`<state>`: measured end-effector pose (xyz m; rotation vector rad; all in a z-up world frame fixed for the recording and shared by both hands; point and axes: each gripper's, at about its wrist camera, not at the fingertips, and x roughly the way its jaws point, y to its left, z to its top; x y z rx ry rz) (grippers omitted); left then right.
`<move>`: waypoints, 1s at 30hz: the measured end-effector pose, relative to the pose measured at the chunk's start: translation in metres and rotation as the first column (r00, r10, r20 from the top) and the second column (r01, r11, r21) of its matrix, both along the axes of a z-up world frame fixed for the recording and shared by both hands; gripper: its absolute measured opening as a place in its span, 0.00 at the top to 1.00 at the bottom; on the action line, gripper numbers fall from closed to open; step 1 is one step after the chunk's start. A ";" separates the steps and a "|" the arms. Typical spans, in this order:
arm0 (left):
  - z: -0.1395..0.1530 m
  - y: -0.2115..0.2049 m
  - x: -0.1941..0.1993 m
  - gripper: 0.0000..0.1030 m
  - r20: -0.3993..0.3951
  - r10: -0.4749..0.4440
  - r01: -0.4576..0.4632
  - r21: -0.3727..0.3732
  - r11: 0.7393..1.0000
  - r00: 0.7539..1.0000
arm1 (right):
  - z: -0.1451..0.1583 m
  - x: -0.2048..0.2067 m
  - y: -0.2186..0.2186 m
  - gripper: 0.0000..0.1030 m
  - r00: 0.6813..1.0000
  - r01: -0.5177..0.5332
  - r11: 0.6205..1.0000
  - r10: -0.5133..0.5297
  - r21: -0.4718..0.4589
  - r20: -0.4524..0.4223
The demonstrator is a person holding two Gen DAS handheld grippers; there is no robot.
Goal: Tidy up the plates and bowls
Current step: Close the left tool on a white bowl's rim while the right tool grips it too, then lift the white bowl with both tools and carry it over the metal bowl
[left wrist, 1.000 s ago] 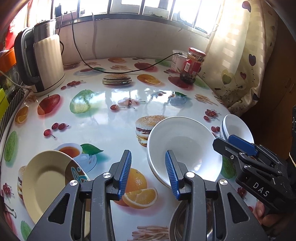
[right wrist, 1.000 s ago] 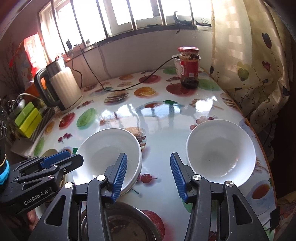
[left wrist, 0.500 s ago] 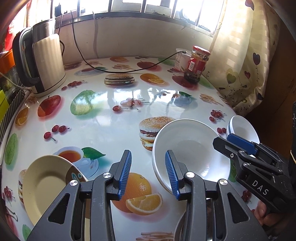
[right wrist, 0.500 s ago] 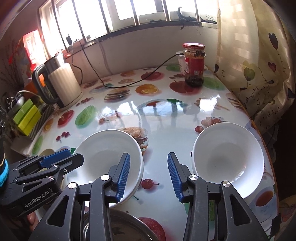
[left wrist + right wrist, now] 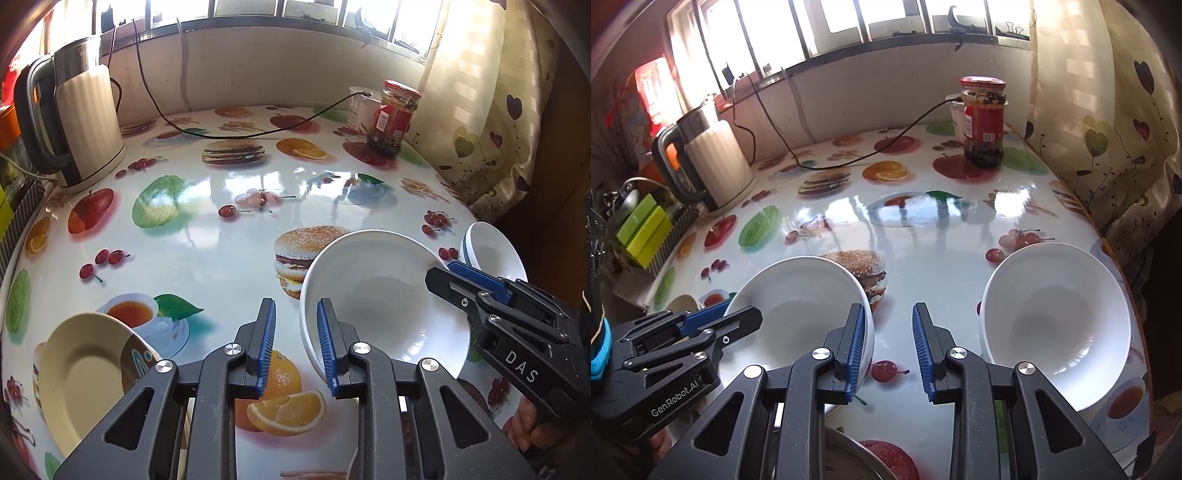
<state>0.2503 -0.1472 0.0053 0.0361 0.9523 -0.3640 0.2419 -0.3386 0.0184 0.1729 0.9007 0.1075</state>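
A large white bowl (image 5: 384,302) sits on the fruit-print table just right of my open, empty left gripper (image 5: 295,325); its rim touches the right finger. It also shows in the right wrist view (image 5: 798,310), left of my open, empty right gripper (image 5: 888,328). A second white bowl (image 5: 1060,325) sits to the right near the table edge, also seen small in the left wrist view (image 5: 491,254). A cream plate (image 5: 85,373) lies at the front left. A metal bowl rim (image 5: 849,458) shows under the right gripper.
An electric kettle (image 5: 77,125) stands at the back left, its black cord (image 5: 236,129) running across the back. A red-labelled jar (image 5: 393,118) and a white cup (image 5: 356,109) stand back right. A curtain (image 5: 1115,147) hangs along the right table edge.
Both grippers have drawn back toward me and risen slightly; the bowls sit lower and nearer in each view. The jaws stay open.
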 end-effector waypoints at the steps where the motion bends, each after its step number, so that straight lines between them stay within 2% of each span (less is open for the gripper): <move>1: 0.000 0.000 0.000 0.78 0.002 -0.002 0.002 0.002 1.000 1.000 | 0.000 0.000 0.000 0.76 1.000 -0.002 1.000 0.002 0.001 0.000; 14: 0.000 -0.005 -0.002 0.89 0.011 -0.027 0.027 0.002 1.000 1.000 | 0.001 0.000 0.005 0.85 1.000 -0.028 1.000 0.028 0.005 0.004; 21: -0.001 -0.006 -0.002 0.89 0.014 -0.028 0.028 0.005 1.000 1.000 | 0.001 0.000 0.006 0.90 0.999 -0.037 0.999 0.036 0.012 0.005; 30: 0.000 -0.006 -0.002 0.90 0.010 -0.025 0.025 -0.001 1.000 1.000 | 0.001 0.000 0.007 0.91 0.999 -0.039 0.999 0.039 0.020 0.001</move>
